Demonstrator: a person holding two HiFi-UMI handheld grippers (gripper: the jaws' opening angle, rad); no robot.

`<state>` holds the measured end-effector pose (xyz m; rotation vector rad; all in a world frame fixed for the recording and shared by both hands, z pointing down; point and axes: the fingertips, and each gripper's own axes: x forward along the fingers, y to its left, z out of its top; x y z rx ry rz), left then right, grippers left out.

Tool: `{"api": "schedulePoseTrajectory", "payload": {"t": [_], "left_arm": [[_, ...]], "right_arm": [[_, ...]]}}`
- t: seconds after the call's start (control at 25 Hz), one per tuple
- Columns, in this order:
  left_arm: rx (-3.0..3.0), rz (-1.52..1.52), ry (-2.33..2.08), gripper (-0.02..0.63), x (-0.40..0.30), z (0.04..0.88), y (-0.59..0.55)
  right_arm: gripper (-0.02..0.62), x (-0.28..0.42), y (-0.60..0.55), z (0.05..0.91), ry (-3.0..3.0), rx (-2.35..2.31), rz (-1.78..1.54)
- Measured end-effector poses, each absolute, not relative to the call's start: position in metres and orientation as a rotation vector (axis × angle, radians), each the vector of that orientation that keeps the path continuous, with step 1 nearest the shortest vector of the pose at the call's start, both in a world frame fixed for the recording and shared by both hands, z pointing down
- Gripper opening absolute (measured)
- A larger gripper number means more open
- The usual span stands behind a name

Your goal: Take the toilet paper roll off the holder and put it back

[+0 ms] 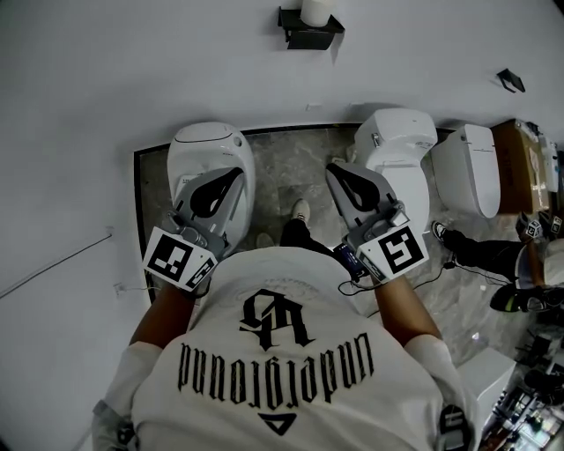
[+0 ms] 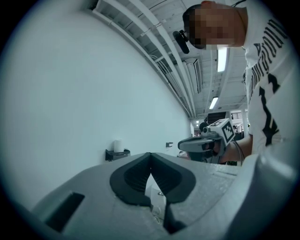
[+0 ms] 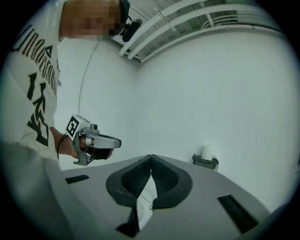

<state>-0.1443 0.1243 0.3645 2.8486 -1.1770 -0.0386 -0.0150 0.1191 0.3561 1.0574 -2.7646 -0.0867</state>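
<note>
A white toilet paper roll [image 1: 315, 11] stands upright on a black wall holder [image 1: 310, 35] at the top of the head view, far ahead of both grippers. My left gripper [image 1: 238, 173] and right gripper [image 1: 333, 167] are held side by side in front of the person's chest, pointing at the wall. The jaws of both are shut with nothing between them. In the left gripper view the roll [image 2: 118, 146] and holder [image 2: 117, 154] sit small, left of the closed jaw tips [image 2: 150, 154]. The right gripper view has the roll [image 3: 207, 152] and holder [image 3: 205, 162] right of its closed tips [image 3: 150, 157].
Three white toilets [image 1: 211, 145] [image 1: 401, 141] [image 1: 467, 167] stand on the marbled floor below the grippers. A cardboard box [image 1: 520, 163] and another person's legs [image 1: 485, 255] are at the right. A small black bracket [image 1: 511, 81] is fixed on the wall, upper right.
</note>
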Motion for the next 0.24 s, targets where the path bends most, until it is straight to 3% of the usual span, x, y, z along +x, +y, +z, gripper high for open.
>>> {"api": "schedulePoseTrajectory", "payload": {"t": [0.24], "left_arm": [[2.858, -0.035, -1.165, 0.012, -0.1423, 0.3671, 0.1255]], "right_arm": [[0.014, -0.0146, 0.1203, 0.3598, -2.762, 1.05, -0.092]]}}
